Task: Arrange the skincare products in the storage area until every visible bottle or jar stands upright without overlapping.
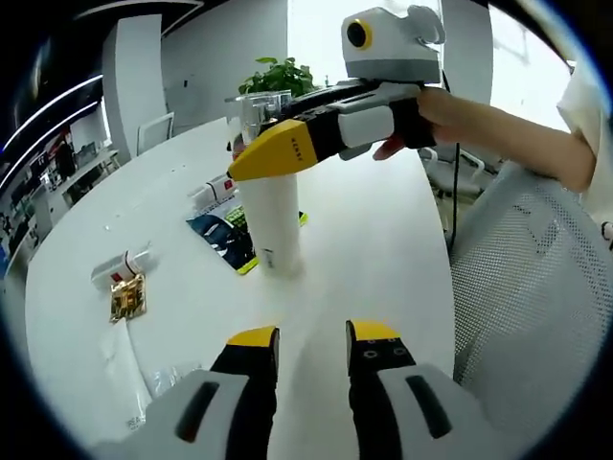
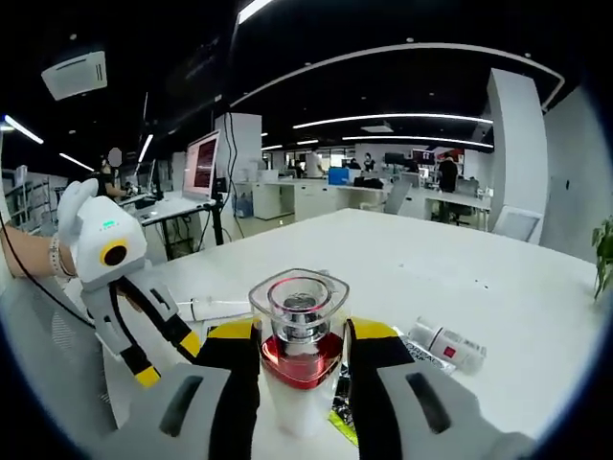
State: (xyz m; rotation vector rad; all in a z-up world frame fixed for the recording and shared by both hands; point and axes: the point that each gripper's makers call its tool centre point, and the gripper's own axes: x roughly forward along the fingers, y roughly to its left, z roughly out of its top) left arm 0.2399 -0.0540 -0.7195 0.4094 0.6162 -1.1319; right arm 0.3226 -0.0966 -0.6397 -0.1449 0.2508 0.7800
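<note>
In the right gripper view, the right hand-held gripper [image 2: 303, 350] has its yellow-tipped jaws clamped on either side of a tall white bottle [image 2: 299, 369] with a clear square cap and red collar, low in the centre of the frame. The left gripper view shows that same bottle [image 1: 269, 216] standing upright on the white tabletop [image 1: 374, 240] at centre frame, with the right hand-held gripper [image 1: 251, 161] reaching in from the upper right and gripping it near the top.

The left hand-held gripper [image 1: 311, 347] sits at the bottom centre of its own view, jaws parted and holding nothing, just short of the bottle. It also shows at left in the right gripper view [image 2: 153, 369].

The bottle's base rests partly on or right beside a dark flat packet [image 1: 222, 235] with a green edge. A small gold sachet [image 1: 126, 297] lies at left, well apart, and a white and red tube [image 2: 450, 347] lies on its side at lower right in the right gripper view.

The main risk is tipping: the bottle is tall and narrow, held high, so any sideways pull could swing the base off the tabletop. If its foot sits on the packet, releasing it there could leave it leaning. The empty gripper nearby could also knock it.
</note>
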